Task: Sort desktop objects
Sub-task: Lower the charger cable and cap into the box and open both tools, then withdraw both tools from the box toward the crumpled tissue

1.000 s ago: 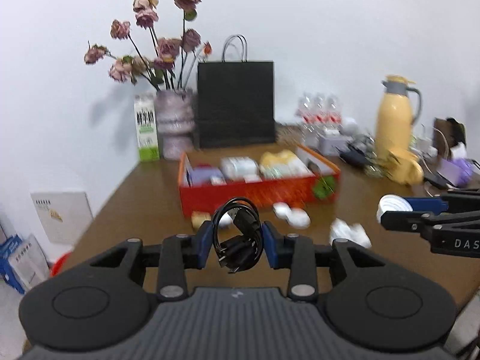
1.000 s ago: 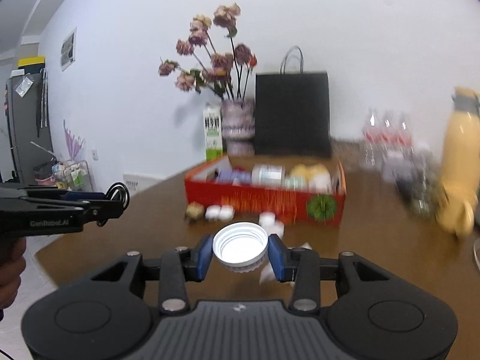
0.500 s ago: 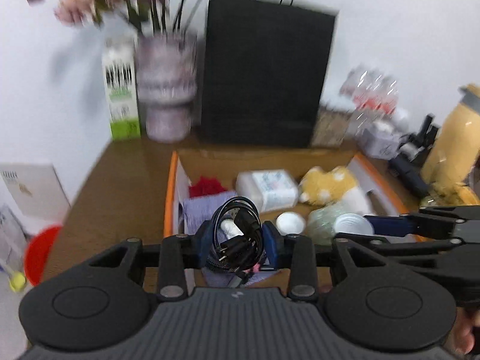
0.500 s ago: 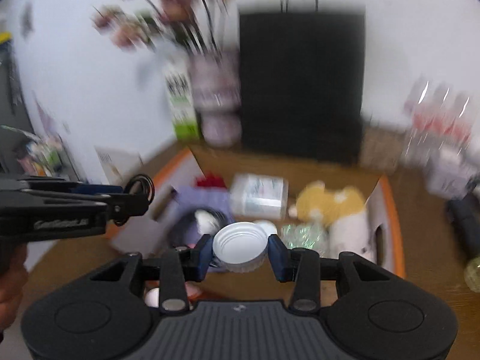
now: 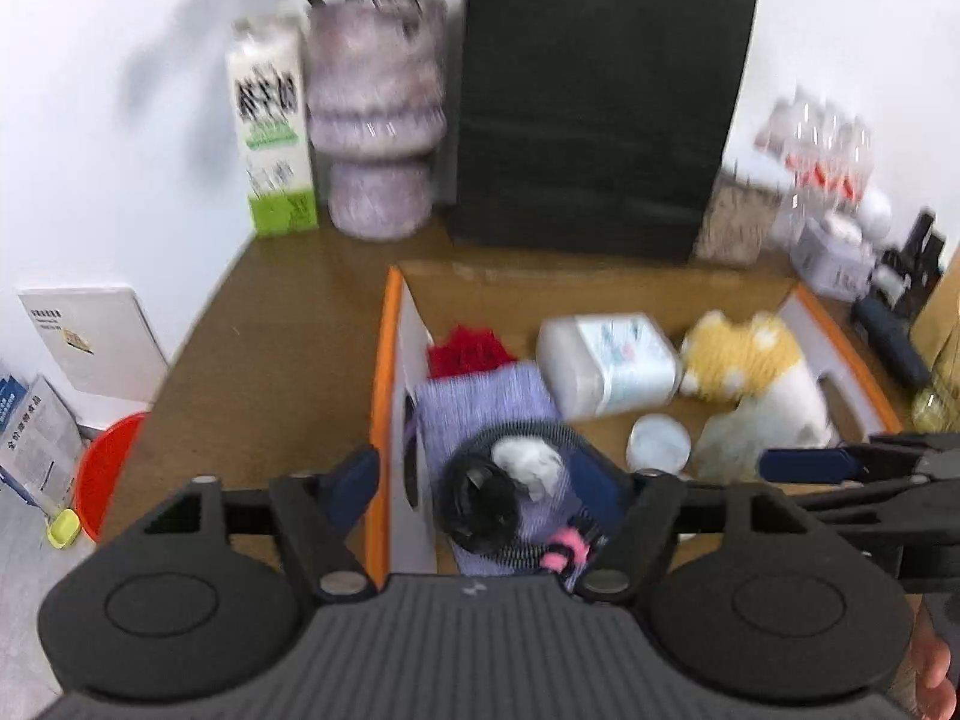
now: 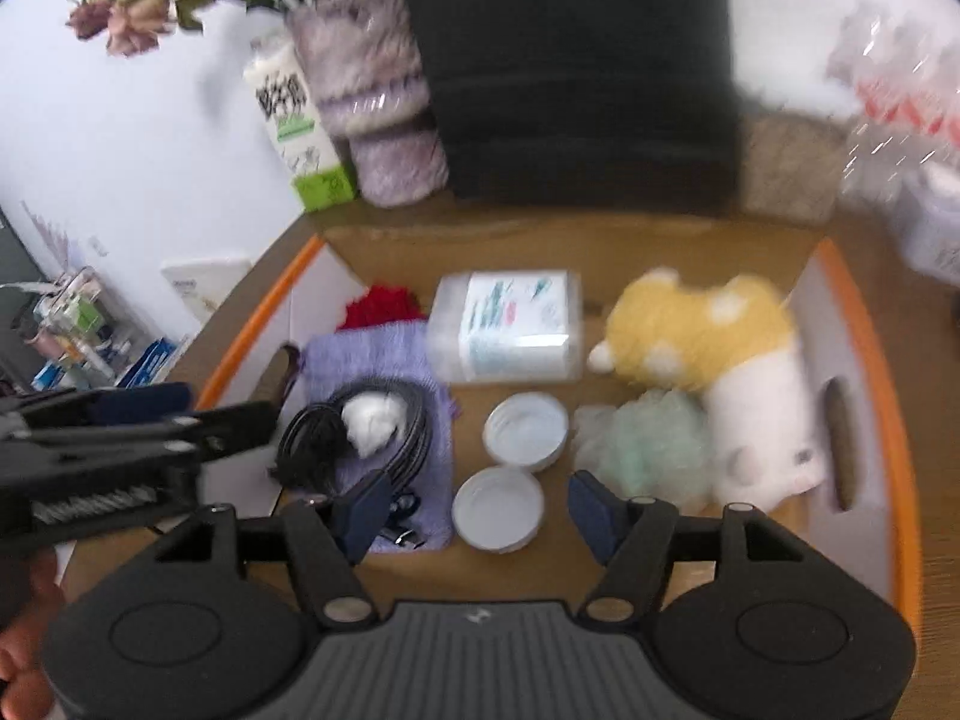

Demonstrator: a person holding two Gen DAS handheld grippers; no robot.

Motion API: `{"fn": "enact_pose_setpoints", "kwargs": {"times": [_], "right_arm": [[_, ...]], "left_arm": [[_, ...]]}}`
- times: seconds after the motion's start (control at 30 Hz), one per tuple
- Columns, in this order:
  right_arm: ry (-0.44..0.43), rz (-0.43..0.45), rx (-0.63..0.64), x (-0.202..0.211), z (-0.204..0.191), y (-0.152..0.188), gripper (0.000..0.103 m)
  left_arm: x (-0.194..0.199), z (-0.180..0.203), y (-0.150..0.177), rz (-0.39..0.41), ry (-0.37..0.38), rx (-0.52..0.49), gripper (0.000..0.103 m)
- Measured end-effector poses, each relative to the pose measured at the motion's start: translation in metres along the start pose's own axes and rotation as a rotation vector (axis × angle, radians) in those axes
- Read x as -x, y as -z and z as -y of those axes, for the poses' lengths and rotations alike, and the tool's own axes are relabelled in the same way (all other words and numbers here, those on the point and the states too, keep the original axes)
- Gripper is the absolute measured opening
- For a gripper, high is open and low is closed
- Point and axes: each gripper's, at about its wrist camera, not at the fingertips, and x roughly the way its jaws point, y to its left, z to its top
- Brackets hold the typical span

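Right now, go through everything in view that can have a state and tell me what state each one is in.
left gripper: open, jaws just widened, nothing gripped
right gripper: open, jaws just widened, nothing gripped
black cable: coiled, lying on the purple cloth
near white lid: released, in the box, hollow side up
far white lid: hollow side up
wipes pack: closed

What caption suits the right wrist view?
Open right tool above a white plastic lid lying in the orange-rimmed cardboard box.
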Motion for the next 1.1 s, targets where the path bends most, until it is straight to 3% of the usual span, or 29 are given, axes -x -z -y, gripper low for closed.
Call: {"fn": "enact_pose_setpoints", "kwargs": {"times": [0.2, 0.3, 0.47, 0.67, 0.77, 0.83, 0.97, 1.1], "right_arm": [[0.025, 0.031, 0.028, 0.044, 0.001, 0.003, 0.072], [0.065, 0.044, 0.047, 0.064, 0.009, 0.014, 0.073], [0.105, 0.078, -0.008, 0.101, 0.030, 0.032, 0.075], [0.135, 0.115, 0.036, 0.136, 0.028, 0.062, 0.079], [0.129, 0.151, 0.020, 0.159, 0.029, 0.085, 0.080], [0.070, 0.204, -0.015, 0.181, 0.032, 0.112, 0.085], [-0.030, 0.264, -0.035, 0.215, 0.032, 0.166, 0.088], [-0.042, 0.305, -0.060, 0.244, 0.030, 0.205, 0.088]], "left_arm": [[0.039, 0.011, -0.003, 0.058, -0.046, -0.047, 0.098], [0.055, 0.012, 0.007, 0.063, -0.075, -0.095, 0.098], [0.086, -0.005, 0.025, 0.047, -0.056, -0.010, 0.100], [0.123, -0.012, 0.047, 0.054, -0.053, 0.043, 0.103], [0.147, -0.011, 0.071, 0.120, -0.088, 0.045, 0.103], [0.166, -0.009, 0.094, 0.165, -0.107, 0.037, 0.103], [0.207, -0.001, 0.146, 0.268, -0.023, 0.032, 0.103], [0.239, 0.015, 0.186, 0.310, 0.020, -0.019, 0.103]]}}
